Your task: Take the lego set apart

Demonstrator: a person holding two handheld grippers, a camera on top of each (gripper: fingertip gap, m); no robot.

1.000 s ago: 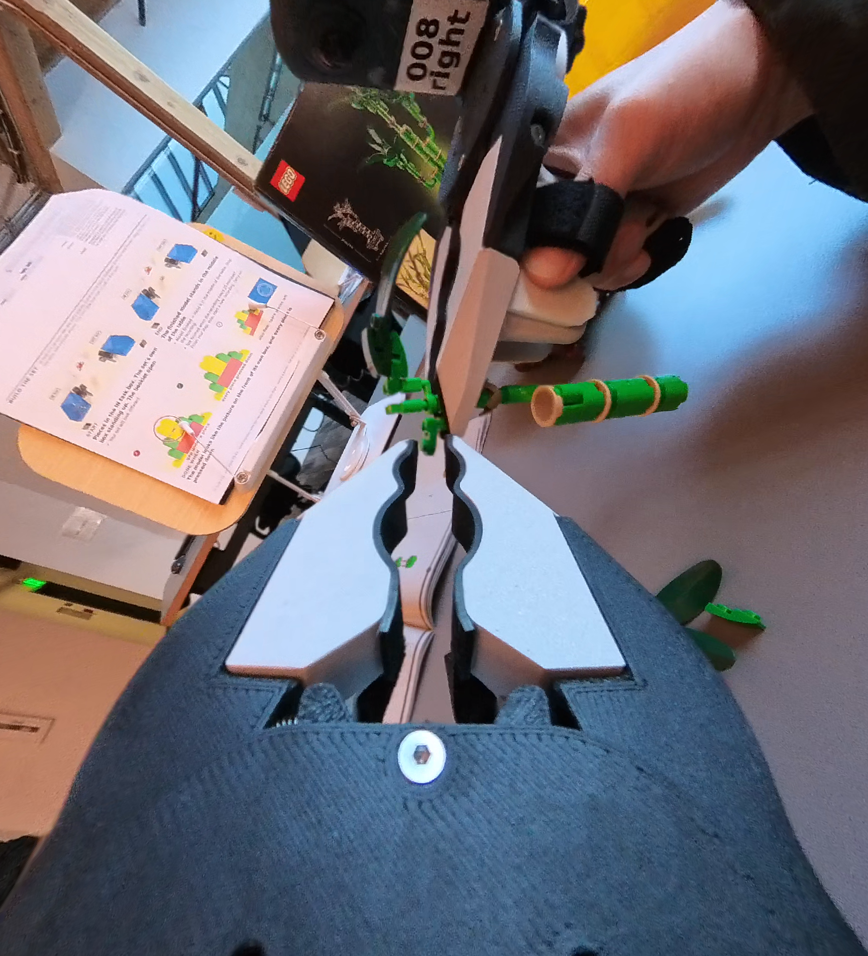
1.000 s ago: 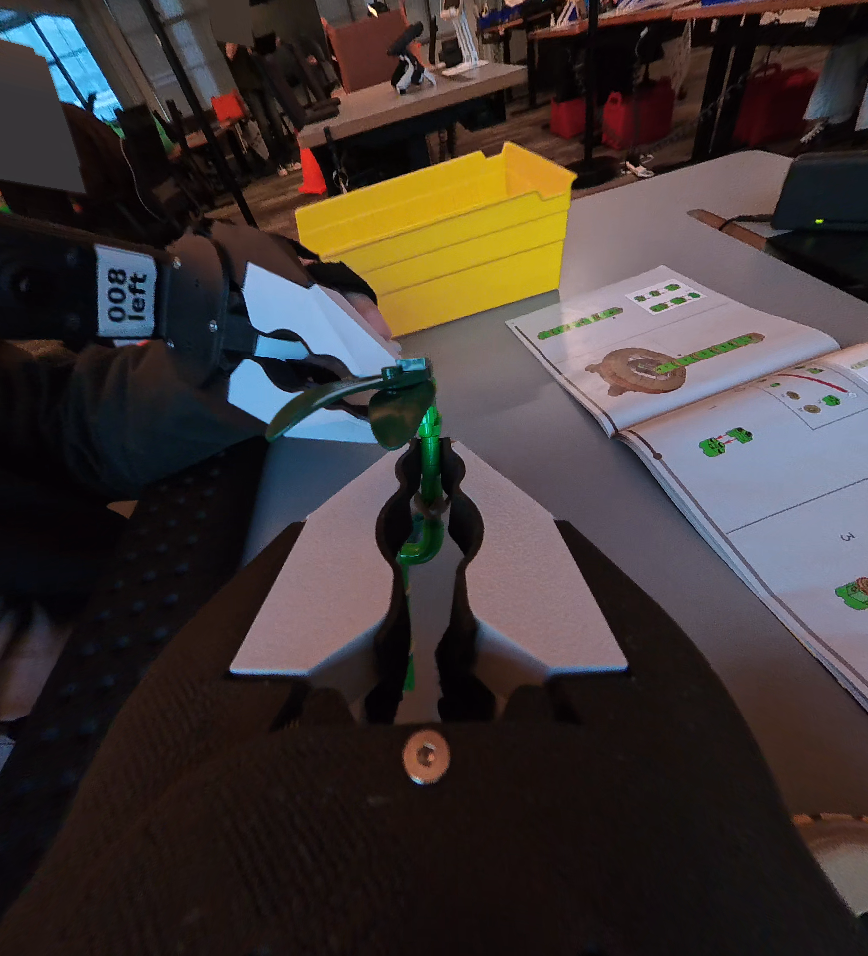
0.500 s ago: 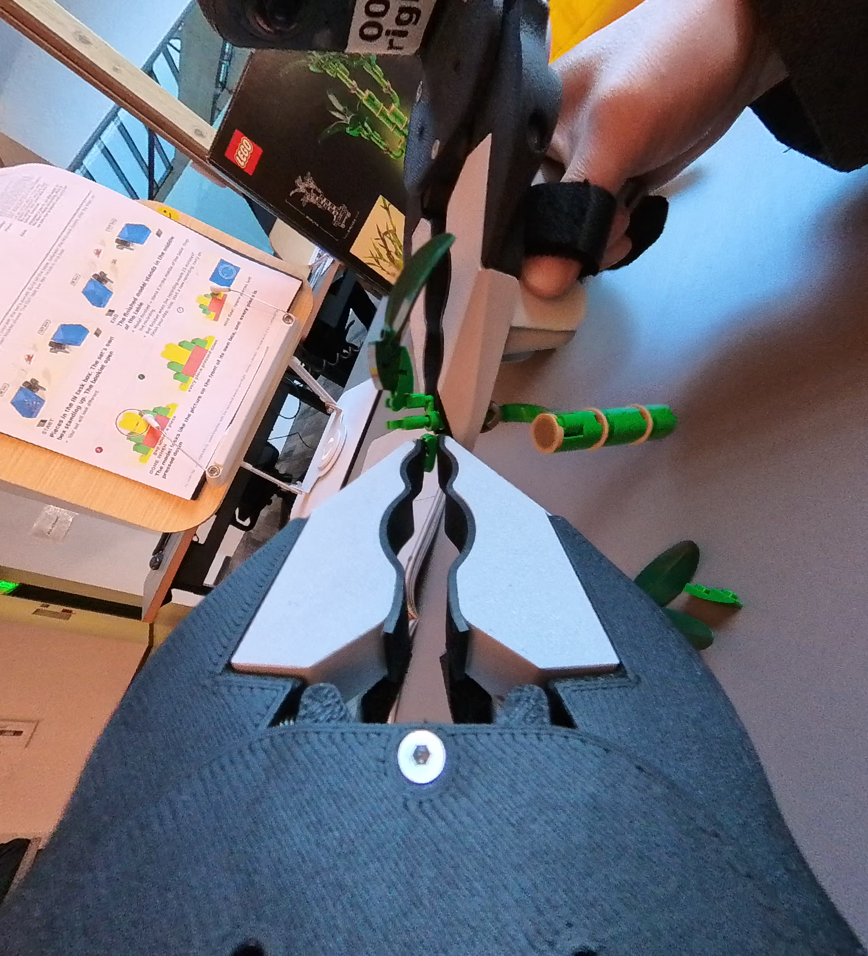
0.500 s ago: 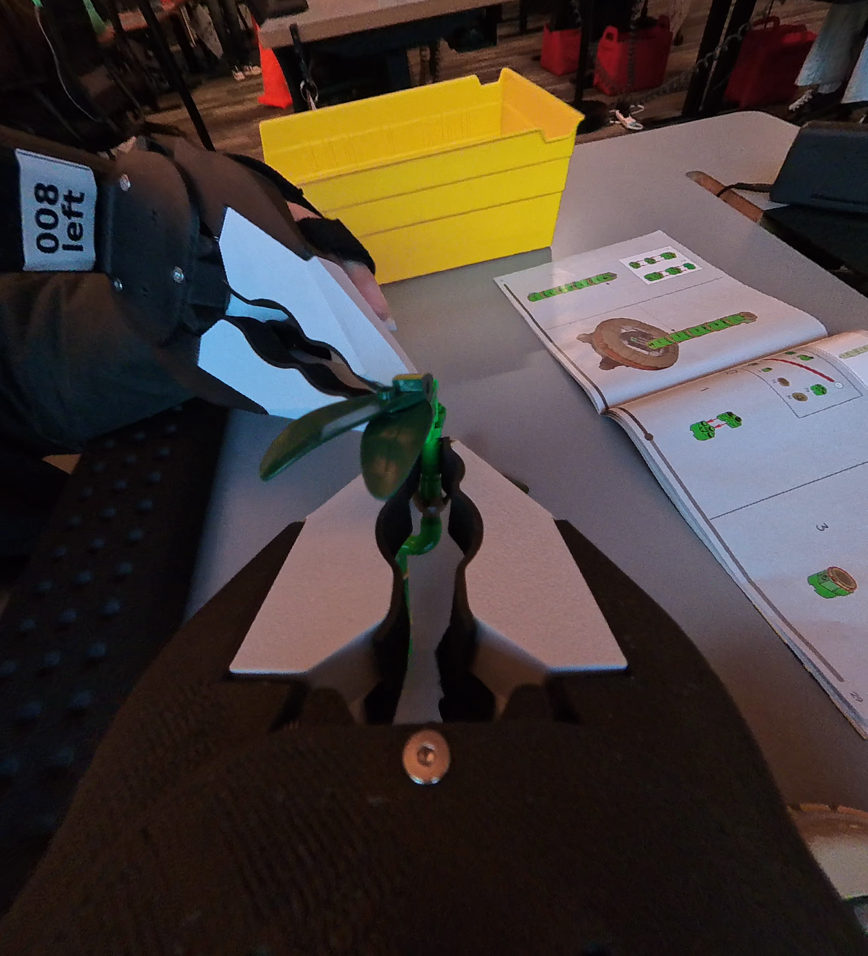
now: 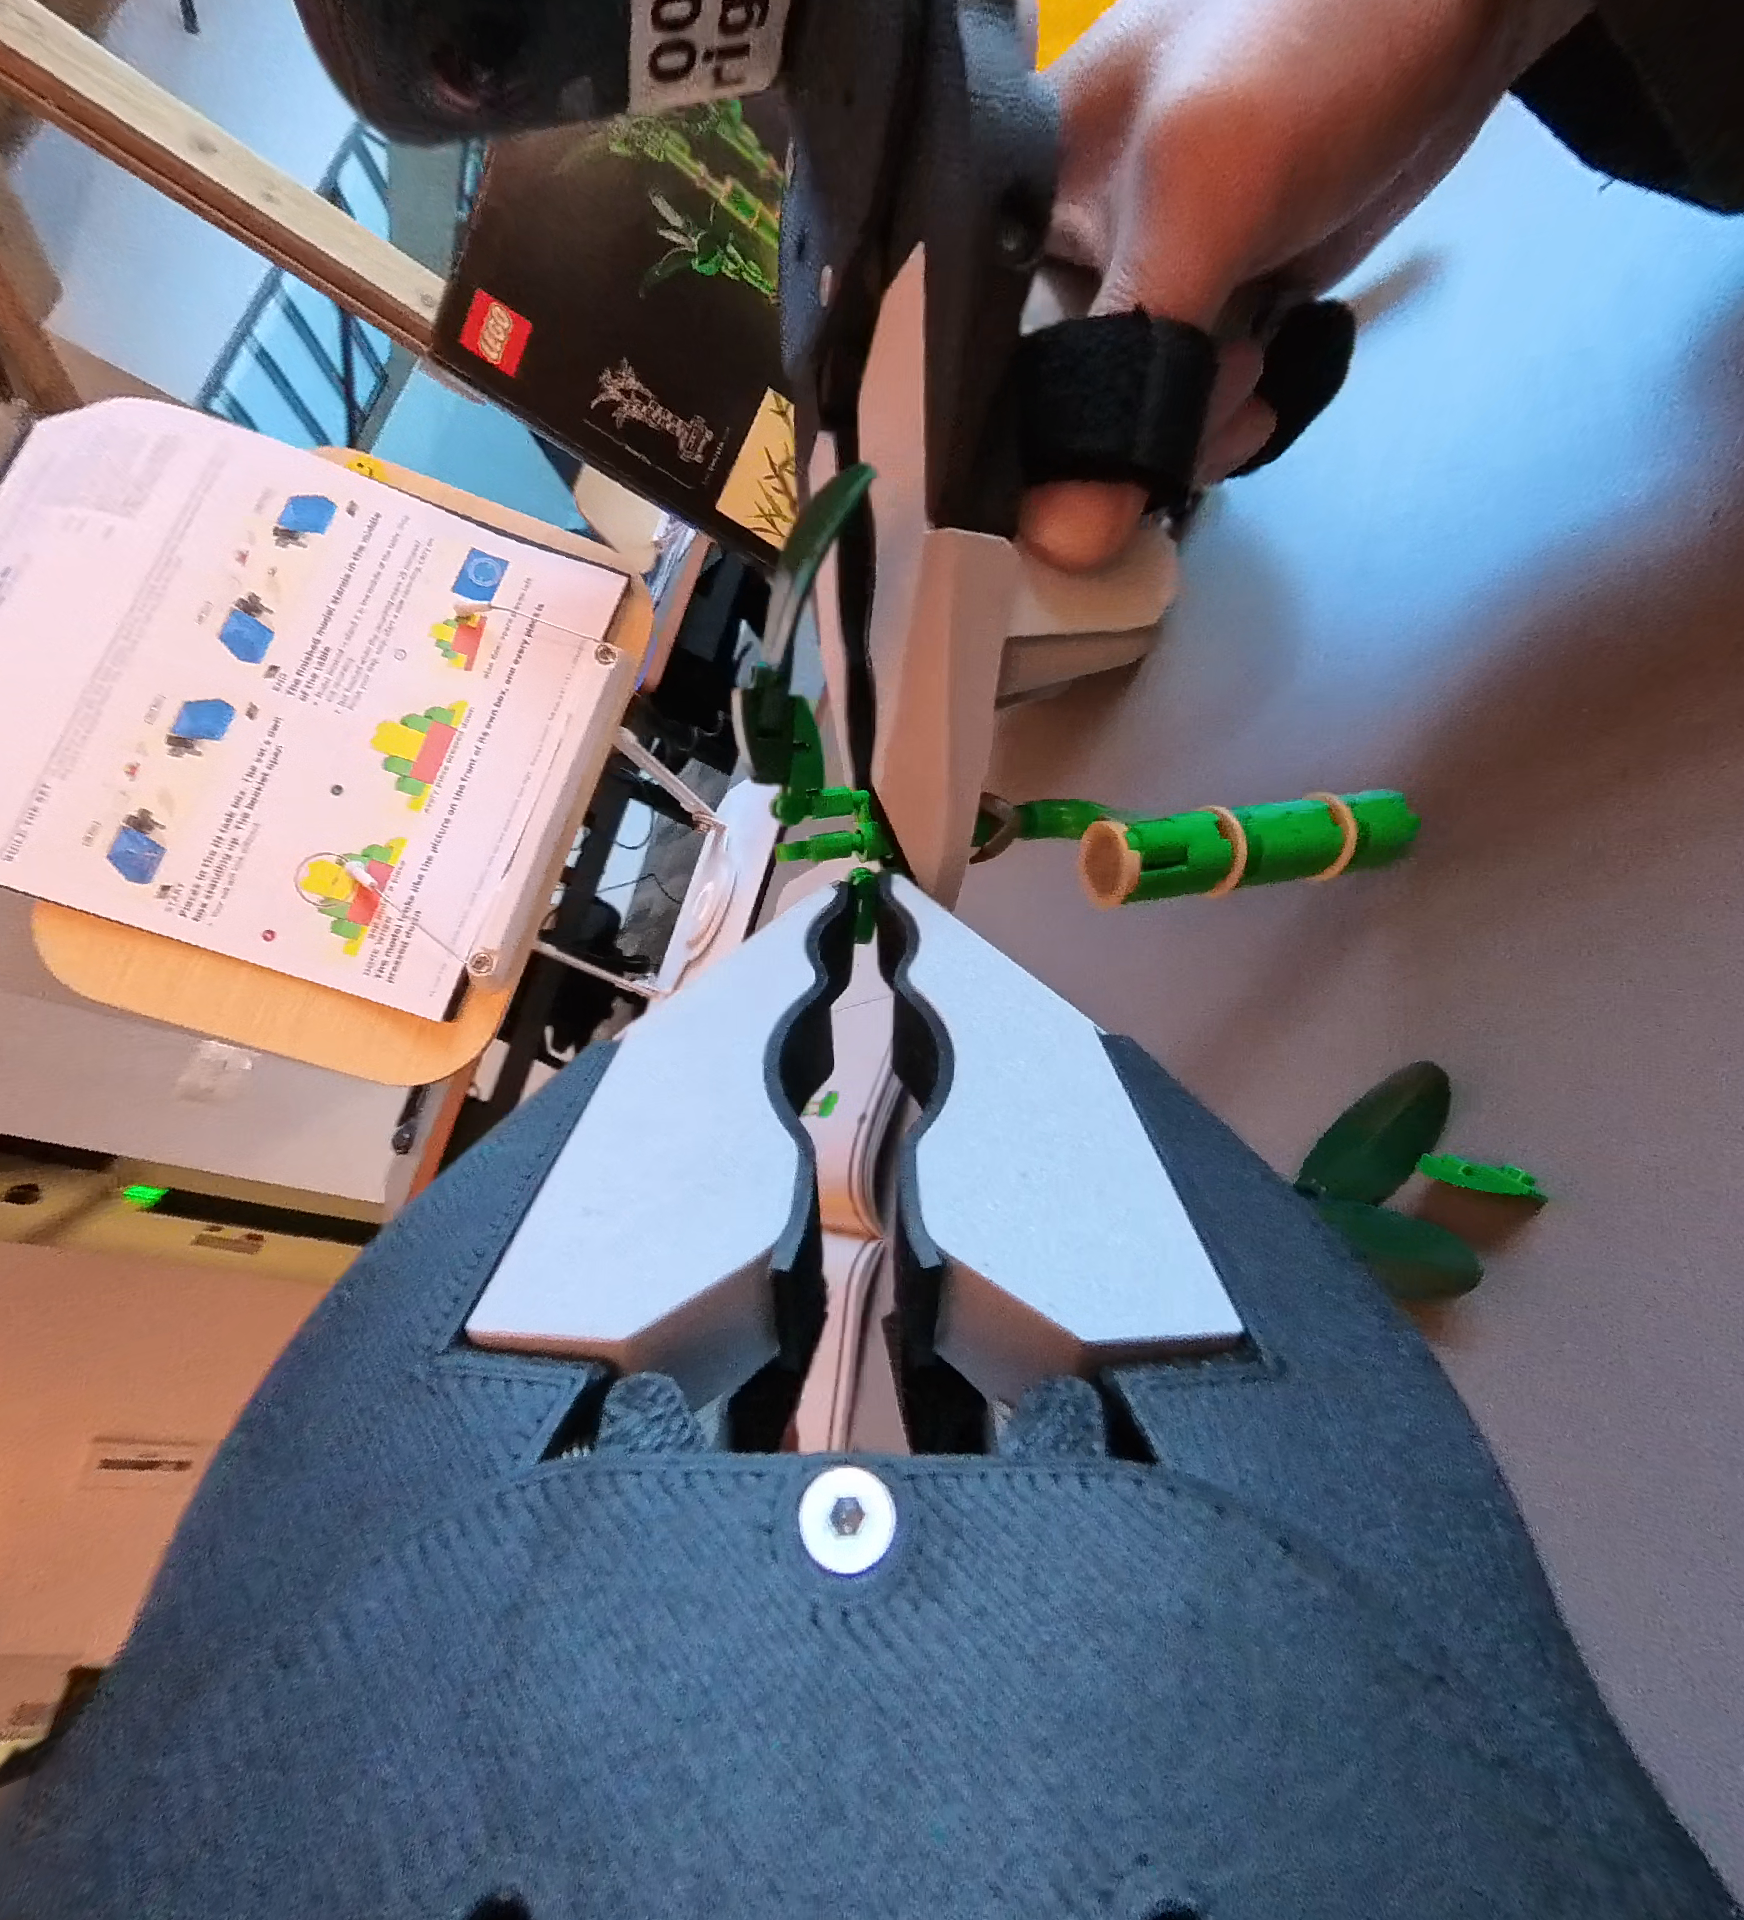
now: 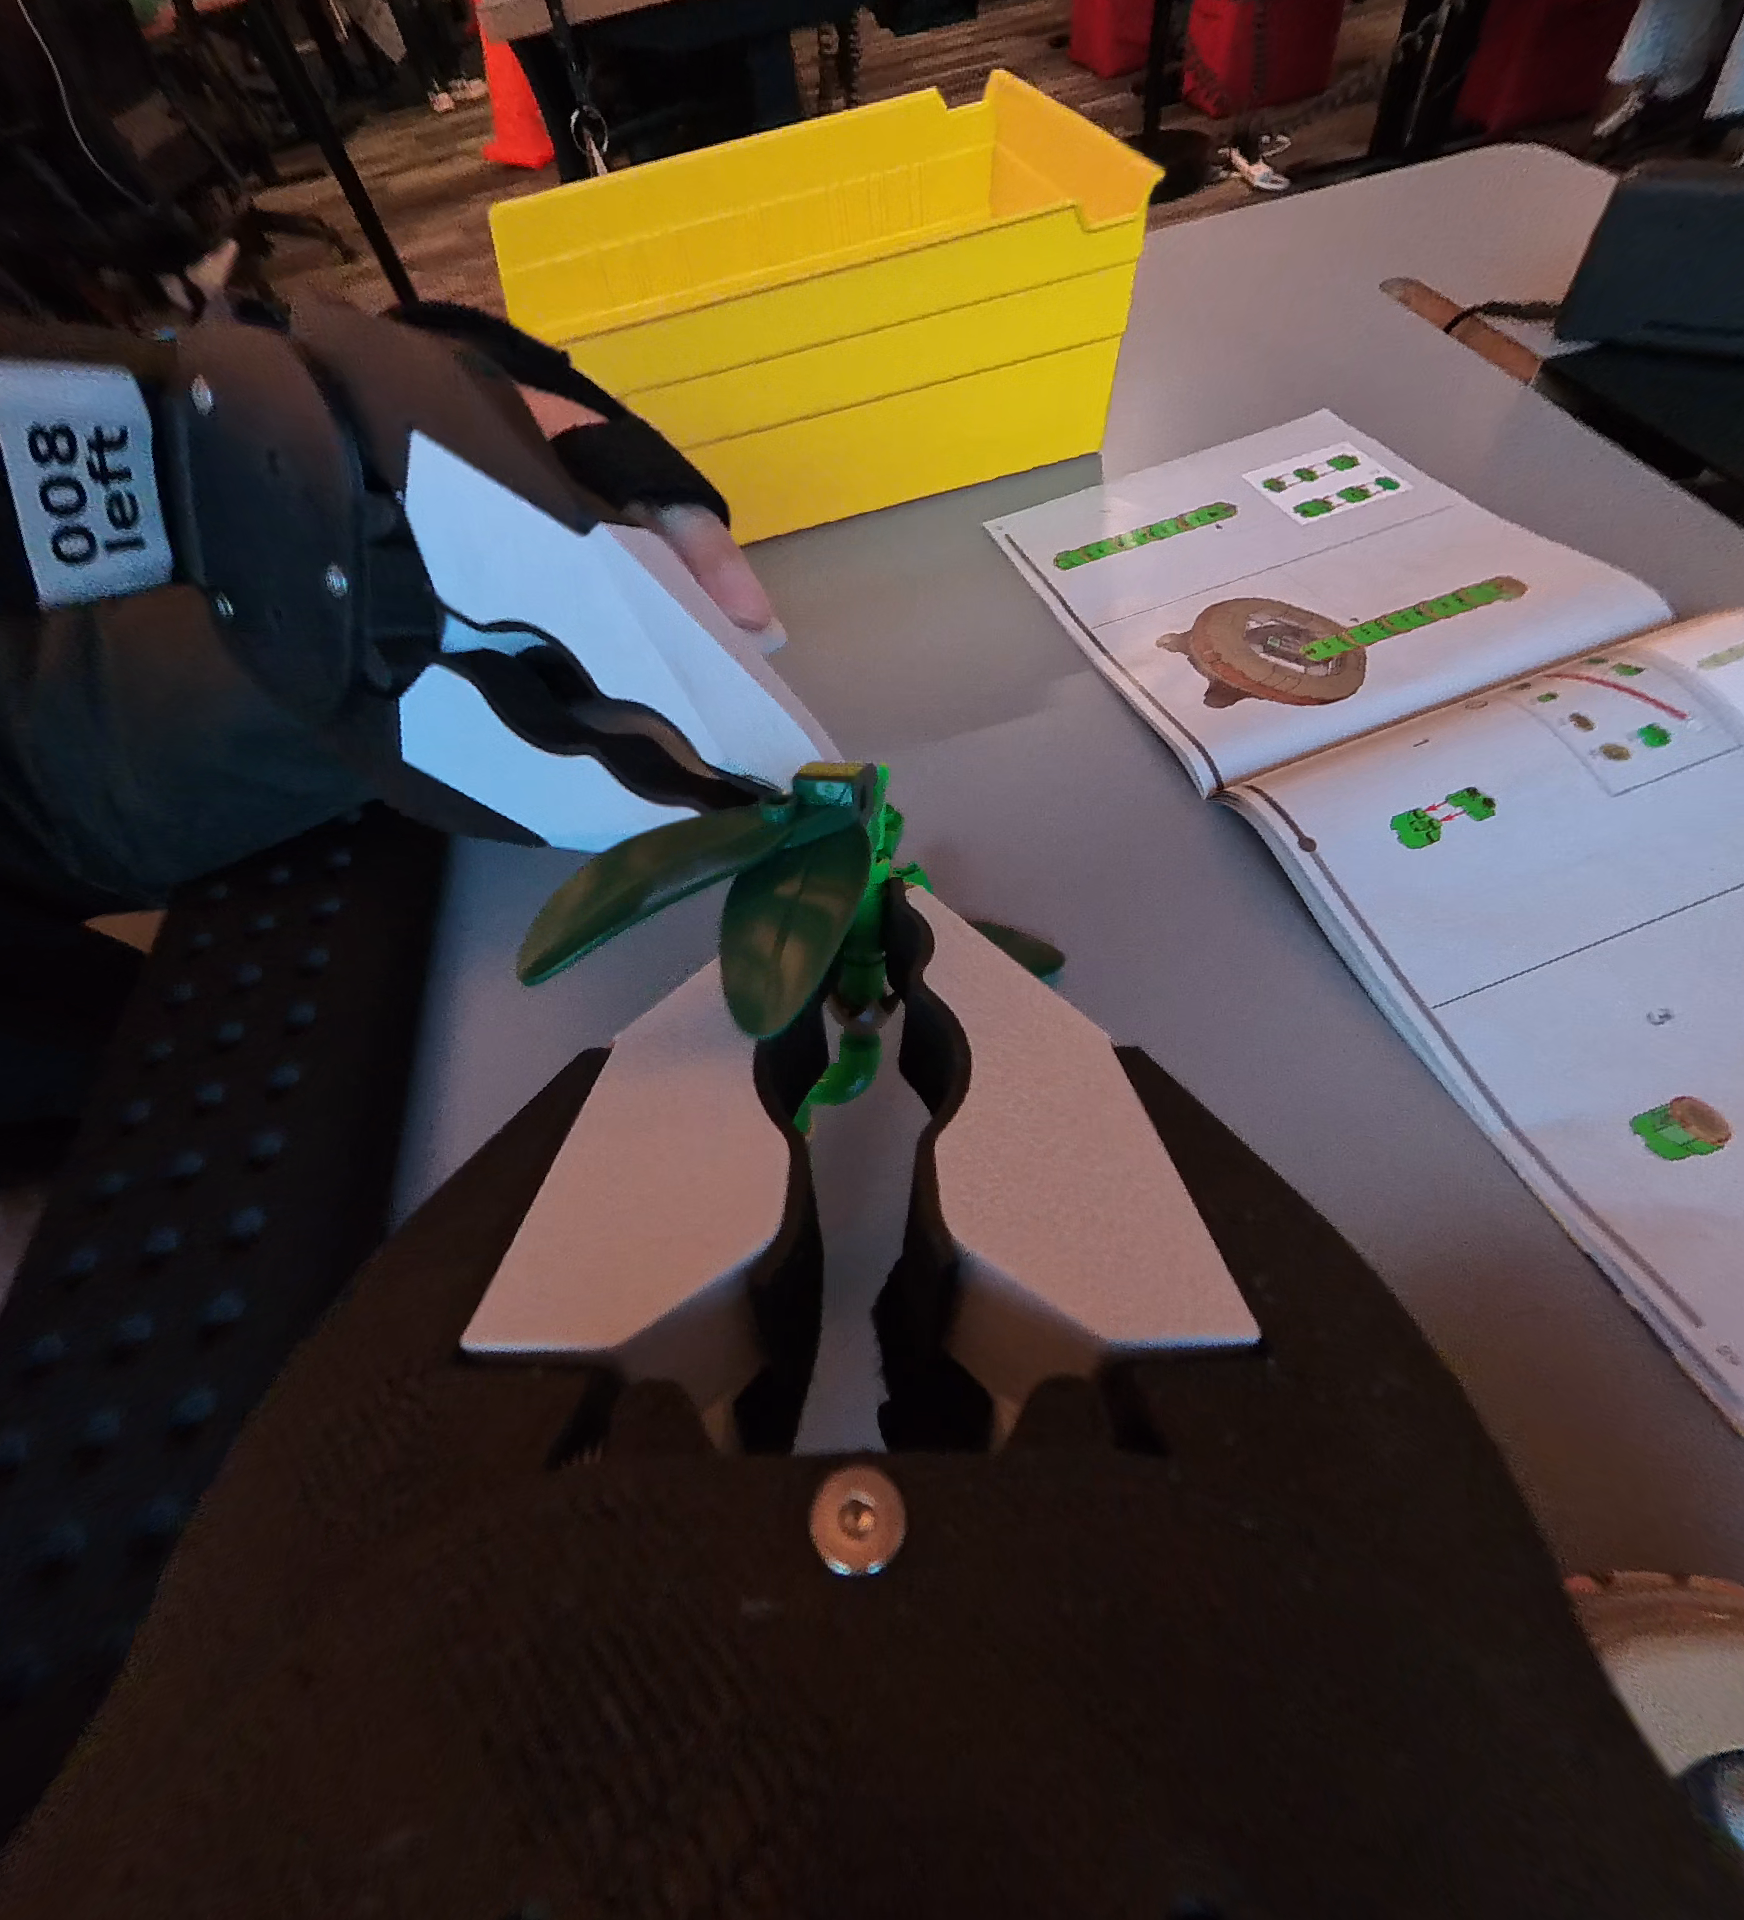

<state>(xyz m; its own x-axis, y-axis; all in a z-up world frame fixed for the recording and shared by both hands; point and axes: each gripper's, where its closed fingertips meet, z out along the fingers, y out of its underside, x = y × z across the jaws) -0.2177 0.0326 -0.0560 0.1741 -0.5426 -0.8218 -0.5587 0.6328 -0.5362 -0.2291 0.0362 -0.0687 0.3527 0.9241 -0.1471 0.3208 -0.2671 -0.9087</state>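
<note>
A small green lego sprig is held between both grippers above the grey table (image 6: pixel 1107 852). My right gripper (image 6: pixel 883 925) is shut on its bright green stem (image 6: pixel 860 982). My left gripper (image 5: pixel 860 891) is shut on the small piece at the base of the dark green leaves (image 6: pixel 795 914); it comes in from the left in the right wrist view (image 6: pixel 759 795). In the left wrist view the right gripper (image 5: pixel 894 831) reaches down from above, with a leaf (image 5: pixel 811 551) beside it. A green bamboo stalk (image 5: pixel 1252 844) lies on the table behind.
Loose dark green leaves (image 5: pixel 1377 1138) lie on the table to the right. A yellow bin (image 6: pixel 826 301) stands at the back, an open instruction booklet (image 6: pixel 1419 790) to the right, a black studded mat (image 6: pixel 172 1143) to the left. The lego box (image 5: pixel 629 343) and a clipboard sheet (image 5: pixel 255 707) stand beyond. The tips of both grippers are at nearly the same place.
Both grippers stay shut on the sprig. The leaves have swung from level down towards the right gripper, and the left gripper has moved lower and closer.
</note>
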